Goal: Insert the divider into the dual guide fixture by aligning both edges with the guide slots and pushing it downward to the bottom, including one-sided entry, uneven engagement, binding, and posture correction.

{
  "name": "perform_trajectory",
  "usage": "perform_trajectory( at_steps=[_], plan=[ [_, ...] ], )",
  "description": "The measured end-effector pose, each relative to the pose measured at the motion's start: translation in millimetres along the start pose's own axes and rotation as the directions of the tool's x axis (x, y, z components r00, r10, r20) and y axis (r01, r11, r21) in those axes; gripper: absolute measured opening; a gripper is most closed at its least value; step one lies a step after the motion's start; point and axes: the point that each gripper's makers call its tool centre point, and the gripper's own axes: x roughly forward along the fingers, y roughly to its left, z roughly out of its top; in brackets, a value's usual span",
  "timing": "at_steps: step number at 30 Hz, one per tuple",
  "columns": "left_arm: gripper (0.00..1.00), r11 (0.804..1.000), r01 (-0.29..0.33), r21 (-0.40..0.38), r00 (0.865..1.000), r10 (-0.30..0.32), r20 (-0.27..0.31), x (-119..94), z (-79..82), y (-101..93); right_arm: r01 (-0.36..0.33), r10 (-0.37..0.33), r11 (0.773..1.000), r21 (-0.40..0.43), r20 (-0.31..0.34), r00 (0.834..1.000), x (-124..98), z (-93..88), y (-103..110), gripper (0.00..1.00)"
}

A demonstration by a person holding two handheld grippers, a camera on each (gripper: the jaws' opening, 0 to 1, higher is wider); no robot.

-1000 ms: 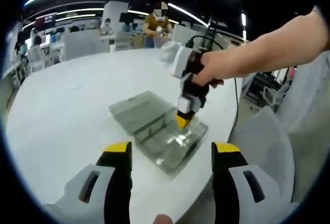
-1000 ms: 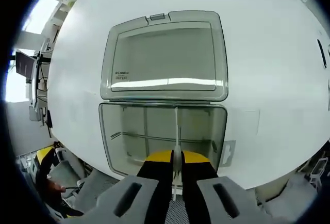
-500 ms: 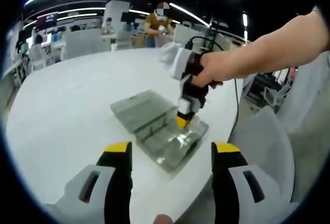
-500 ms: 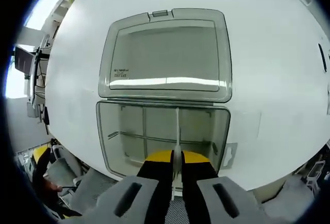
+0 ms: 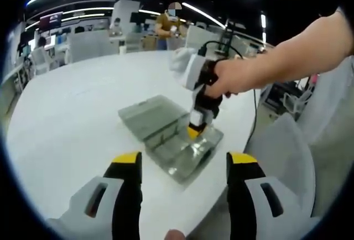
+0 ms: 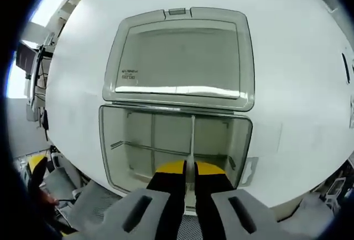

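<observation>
Over the last second the right gripper (image 5: 193, 131) has sunk a little toward the clear box (image 6: 110, 157), whose tray now looms larger in the right gripper view, so the divider (image 6: 192, 135) seems to be sliding deeper into its slots, though whether it has bottomed out I cannot tell. The left gripper (image 5: 182, 165) hangs spread and empty above the white table (image 5: 66, 118). The right gripper's jaws are pinched on the divider's near end, which stands upright inside the tray. Count: one table, one box with its flipped-back lid (image 6: 177, 57), one divider, two grippers.
</observation>
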Motion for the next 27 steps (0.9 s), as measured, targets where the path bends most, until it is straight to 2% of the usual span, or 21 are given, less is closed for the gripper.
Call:
perform_trajectory(
  at_steps=[27],
  plan=[
    [0.60, 1.000, -0.002, 0.005, 1.000, 0.002, -0.016, -1.9, 0.4, -4.9, 0.040, -0.040, 0.999, -0.032, 0.002, 0.999, 2.9, -1.1, -0.5, 0.00]
  ],
)
